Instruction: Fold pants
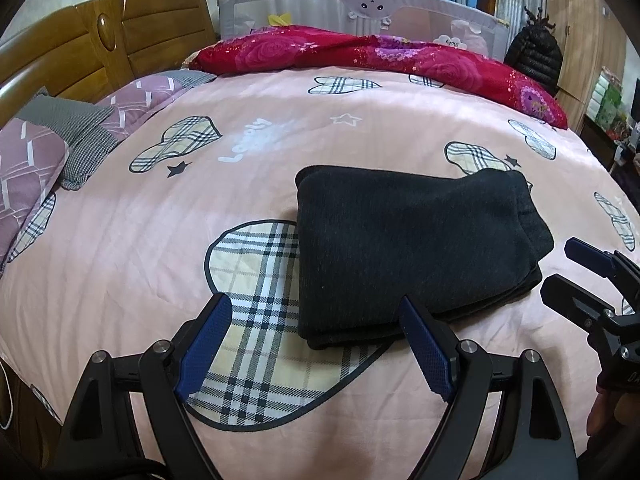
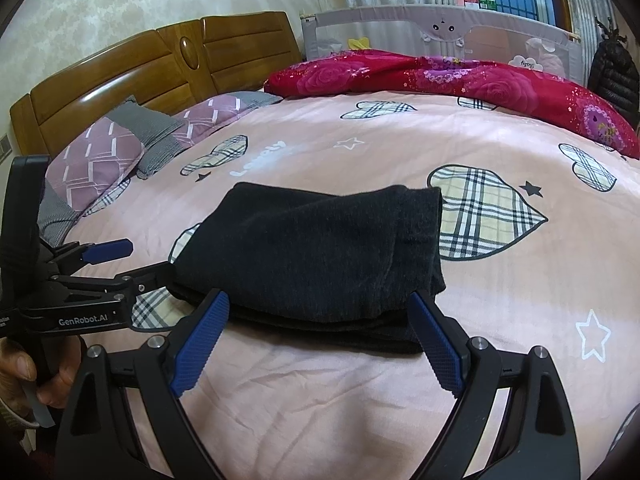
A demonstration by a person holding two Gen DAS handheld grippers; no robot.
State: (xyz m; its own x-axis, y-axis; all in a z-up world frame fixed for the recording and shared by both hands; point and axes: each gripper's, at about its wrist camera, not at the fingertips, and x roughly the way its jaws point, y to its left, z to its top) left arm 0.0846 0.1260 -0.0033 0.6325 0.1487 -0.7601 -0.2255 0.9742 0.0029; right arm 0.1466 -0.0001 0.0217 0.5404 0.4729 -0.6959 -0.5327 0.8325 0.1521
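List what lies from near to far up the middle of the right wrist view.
Right hand-held gripper → folded dark pants → pink bedspread → red floral quilt → grey bed rail.

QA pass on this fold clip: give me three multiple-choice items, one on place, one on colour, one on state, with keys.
1. The pants lie on:
A. the floor
B. the bedspread
C. a chair

2. The pants are:
A. dark grey-black
B. red
C. white

3. The left gripper and right gripper are:
A. both shut on cloth
B. one open, one shut
C. both open, holding nothing

Answers: 1 B, they rest folded on the pink cover. 2 A, charcoal fabric in both views. 3 C, each pair of jaws stands wide apart with no cloth between.
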